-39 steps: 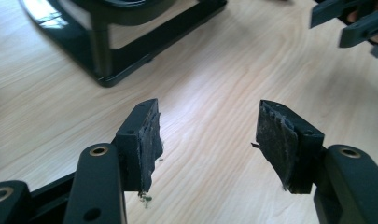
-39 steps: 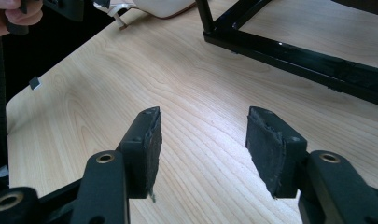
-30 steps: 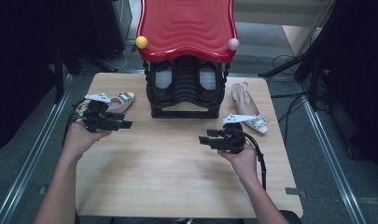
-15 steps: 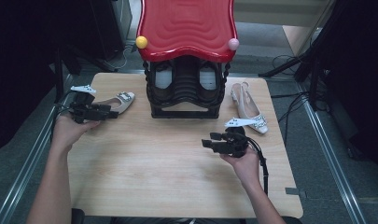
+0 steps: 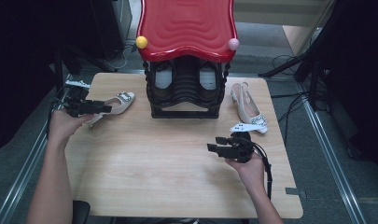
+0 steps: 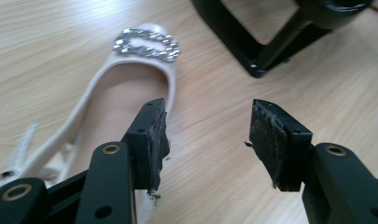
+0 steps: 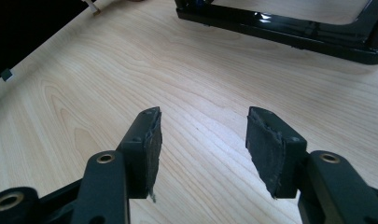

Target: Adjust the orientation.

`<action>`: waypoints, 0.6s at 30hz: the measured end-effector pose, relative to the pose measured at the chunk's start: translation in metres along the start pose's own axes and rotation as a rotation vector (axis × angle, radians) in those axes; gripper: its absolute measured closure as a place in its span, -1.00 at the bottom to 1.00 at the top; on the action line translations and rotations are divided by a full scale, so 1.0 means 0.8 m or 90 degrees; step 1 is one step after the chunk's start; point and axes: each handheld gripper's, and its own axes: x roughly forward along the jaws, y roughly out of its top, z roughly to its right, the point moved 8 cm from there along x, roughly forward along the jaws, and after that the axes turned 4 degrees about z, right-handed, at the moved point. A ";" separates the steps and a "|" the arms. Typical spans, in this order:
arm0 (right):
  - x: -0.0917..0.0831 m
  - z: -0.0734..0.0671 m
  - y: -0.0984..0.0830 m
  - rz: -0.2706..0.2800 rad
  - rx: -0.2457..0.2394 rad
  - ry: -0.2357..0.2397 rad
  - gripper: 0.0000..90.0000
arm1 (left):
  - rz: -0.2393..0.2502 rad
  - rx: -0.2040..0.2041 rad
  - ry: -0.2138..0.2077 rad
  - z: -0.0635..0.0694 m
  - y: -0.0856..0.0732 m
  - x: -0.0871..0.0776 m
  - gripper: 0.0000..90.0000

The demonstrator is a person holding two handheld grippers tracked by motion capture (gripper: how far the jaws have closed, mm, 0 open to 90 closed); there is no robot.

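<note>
A cream slingback shoe point(image 5: 119, 102) with a jewelled buckle lies on the table's left side. My left gripper point(image 5: 102, 108) points right along it. In the left gripper view the shoe point(image 6: 130, 88) lies ahead, its side edge right by the left jaw. My left gripper point(image 6: 207, 121) is open and its jaws have just been closing; mostly bare wood lies between them. The matching shoe point(image 5: 248, 109) lies at the right of the rack. My right gripper point(image 5: 213, 145) hovers open over bare table in front of that shoe, and its own view point(image 7: 203, 126) has nothing between the pads.
A black shoe rack point(image 5: 186, 95) with a red wavy top point(image 5: 186, 28) stands at the back middle of the wooden table point(image 5: 168, 177); a yellow ball point(image 5: 141, 42) and a pink ball point(image 5: 233, 44) sit on its front corners. Its black base point(image 7: 280, 32) lies ahead of my right gripper.
My left hand has moved left and a little farther back, so the gripper now lies along the left shoe. The right hand has stayed about where it was.
</note>
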 end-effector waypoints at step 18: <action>0.002 0.002 -0.011 -0.025 0.011 0.004 0.00 | -0.026 -0.035 0.019 -0.034 -0.019 0.025 0.03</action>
